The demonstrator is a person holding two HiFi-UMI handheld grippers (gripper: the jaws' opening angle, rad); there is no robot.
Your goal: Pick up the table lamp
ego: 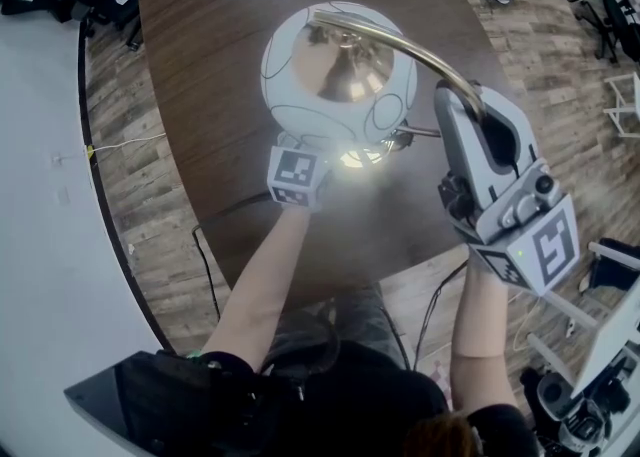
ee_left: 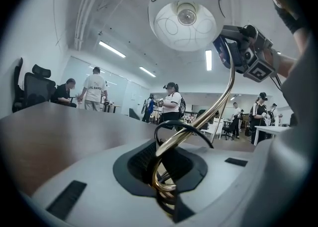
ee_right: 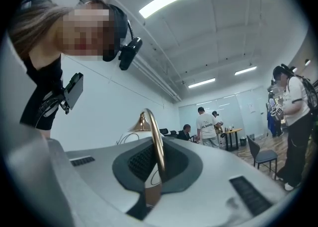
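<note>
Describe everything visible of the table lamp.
The table lamp has a white globe shade with thin black looping lines, a brass cone cap and a curved brass arm. The left gripper is shut on brass loops at its foot, the right gripper on the arm's upper bend. It is over the dark table; contact there is unclear.

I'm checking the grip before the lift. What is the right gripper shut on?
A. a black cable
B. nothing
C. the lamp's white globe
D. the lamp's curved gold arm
D: in the right gripper view, the right gripper's jaws are closed on the curved gold arm, which rises from between them toward the white globe.
</note>
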